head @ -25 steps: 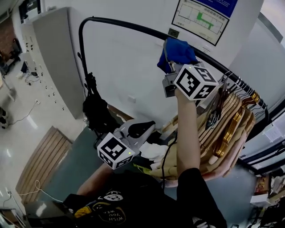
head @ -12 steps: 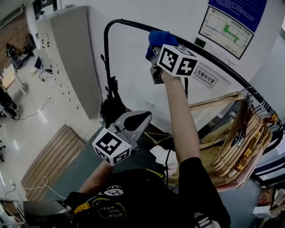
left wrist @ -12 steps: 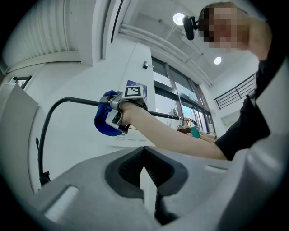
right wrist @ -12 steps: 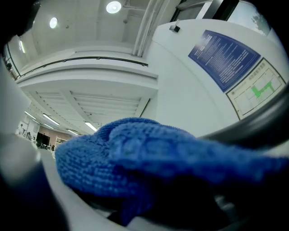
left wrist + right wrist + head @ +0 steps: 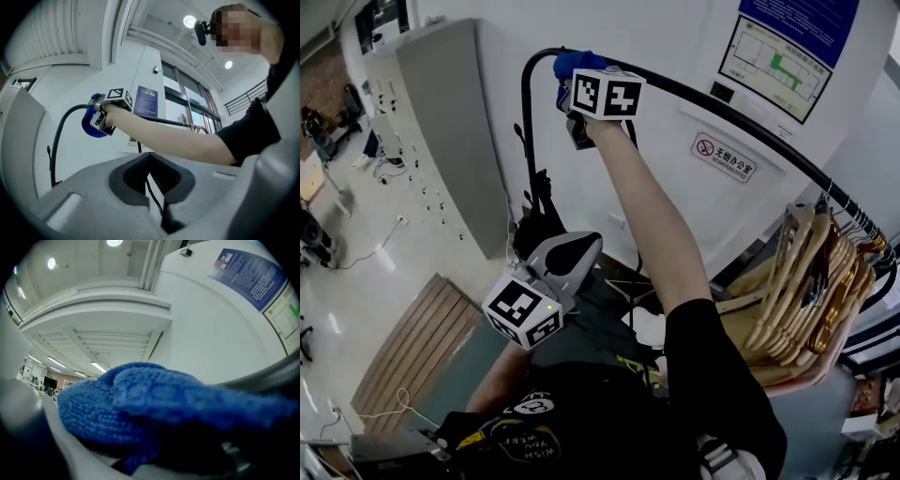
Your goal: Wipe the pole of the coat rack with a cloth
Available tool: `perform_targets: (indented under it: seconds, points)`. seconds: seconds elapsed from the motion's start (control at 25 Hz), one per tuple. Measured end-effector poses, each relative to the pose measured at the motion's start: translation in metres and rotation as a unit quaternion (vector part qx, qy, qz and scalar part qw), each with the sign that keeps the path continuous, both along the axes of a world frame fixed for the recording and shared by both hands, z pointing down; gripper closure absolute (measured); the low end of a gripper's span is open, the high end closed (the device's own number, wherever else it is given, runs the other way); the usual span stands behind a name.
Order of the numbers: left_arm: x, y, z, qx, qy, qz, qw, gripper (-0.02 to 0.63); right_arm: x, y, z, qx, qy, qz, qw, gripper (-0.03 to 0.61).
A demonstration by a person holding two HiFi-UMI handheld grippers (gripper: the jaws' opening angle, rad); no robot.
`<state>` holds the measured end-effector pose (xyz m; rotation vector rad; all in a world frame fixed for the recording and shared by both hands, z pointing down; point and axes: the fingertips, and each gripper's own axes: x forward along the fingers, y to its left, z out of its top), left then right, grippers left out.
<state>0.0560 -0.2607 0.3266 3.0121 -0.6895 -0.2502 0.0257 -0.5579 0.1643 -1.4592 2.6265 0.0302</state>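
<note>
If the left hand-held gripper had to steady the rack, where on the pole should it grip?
Probably the straight upright stretch of the pole below the bend, coming in level from the person's side. It is bare, slim and vertical there, whereas the cloth sits at the bend and hangers crowd the far end.

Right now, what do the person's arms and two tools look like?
Both tools have light grey moulded bodies, each carrying a white cube with black square markers: the left tool, whose cube shows a small green light, and the right tool. The left tool's jaws have dark ribbed inner faces. The person wears a black short-sleeved shirt; forearms are bare.
</note>
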Motion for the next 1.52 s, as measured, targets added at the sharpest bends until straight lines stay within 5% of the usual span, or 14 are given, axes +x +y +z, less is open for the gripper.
perform_targets:
  seconds: [0.2, 0.52, 0.68, 0.84, 1.2, 1.36, 1.52]
  points:
    - [0.006, -0.003, 0.004, -0.01, 0.005, 0.022, 0.9997, 0.614, 0.029, 0.026, 0.004, 0.005, -0.019, -0.013, 1.0, 0.568]
    - [0.06, 0.014, 0.015, -0.017, 0.006, 0.096, 0.9952, 0.614, 0.195, 0.159, 0.016, 0.046, -0.045, 0.093, 0.994, 0.568]
    - [0.088, 0.023, 0.015, -0.014, 0.002, 0.121, 0.9925, 0.614, 0.29, 0.221, 0.018, 0.071, -0.117, 0.185, 0.973, 0.568]
    - [0.107, 0.022, 0.014, -0.014, 0.002, 0.122, 0.9925, 0.614, 0.348, 0.268, 0.016, 0.102, -0.132, 0.269, 0.949, 0.568]
    - [0.12, 0.031, 0.023, -0.017, 0.002, 0.092, 0.9956, 0.614, 0.317, 0.253, 0.015, 0.101, -0.092, 0.237, 0.962, 0.569]
    - [0.091, 0.027, 0.015, -0.016, 0.006, 0.051, 0.9986, 0.614, 0.259, 0.215, 0.013, 0.092, -0.087, 0.171, 0.977, 0.568]
    - [0.053, 0.013, 0.01, 0.001, 0.003, -0.011, 0.9999, 0.614, 0.182, 0.156, -0.005, 0.103, -0.024, 0.102, 0.989, 0.569]
